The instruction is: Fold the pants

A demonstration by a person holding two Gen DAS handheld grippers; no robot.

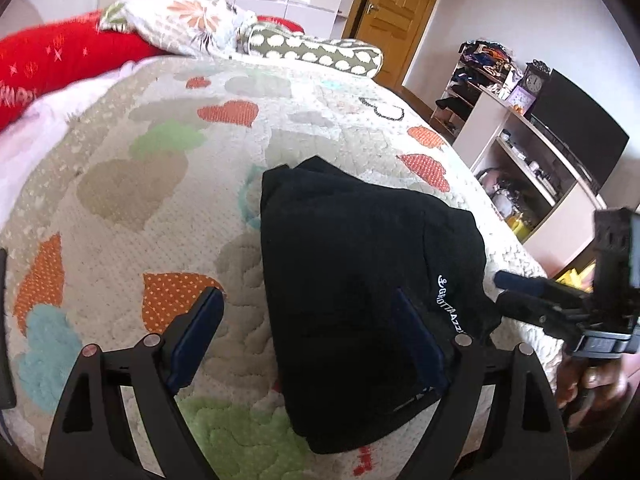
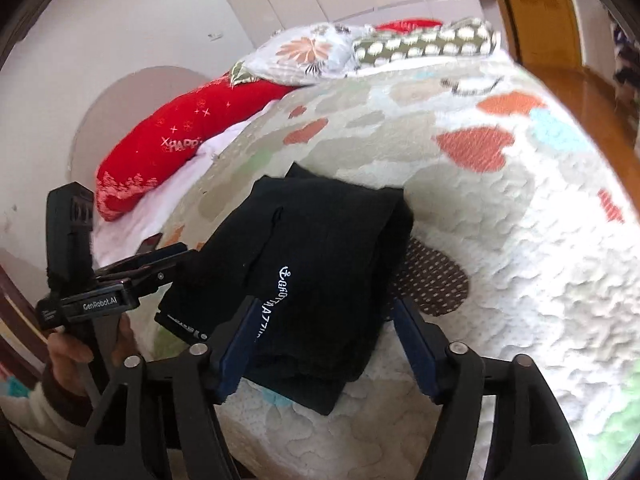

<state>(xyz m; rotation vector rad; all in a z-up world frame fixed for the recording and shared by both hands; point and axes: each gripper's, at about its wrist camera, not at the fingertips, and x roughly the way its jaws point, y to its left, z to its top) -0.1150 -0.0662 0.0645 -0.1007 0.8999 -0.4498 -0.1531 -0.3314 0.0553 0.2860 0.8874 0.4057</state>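
Black pants [image 1: 360, 280] sit folded into a compact stack on the heart-print quilt [image 1: 160, 184], near the bed's edge, logo side up. Fold looks essentially done. Right gripper [image 2: 324, 344]: jaws spread, pads straddling the stack's near end, not pressing, so released. Left gripper [image 1: 312, 344]: wide apart, one finger over the quilt, one over the cloth, nothing gripped. Pillows [image 1: 192, 20] well apart at the headboard.

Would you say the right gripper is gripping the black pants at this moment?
No, the right gripper stands open over the folded pants, its blue pads apart and not pressing the cloth.
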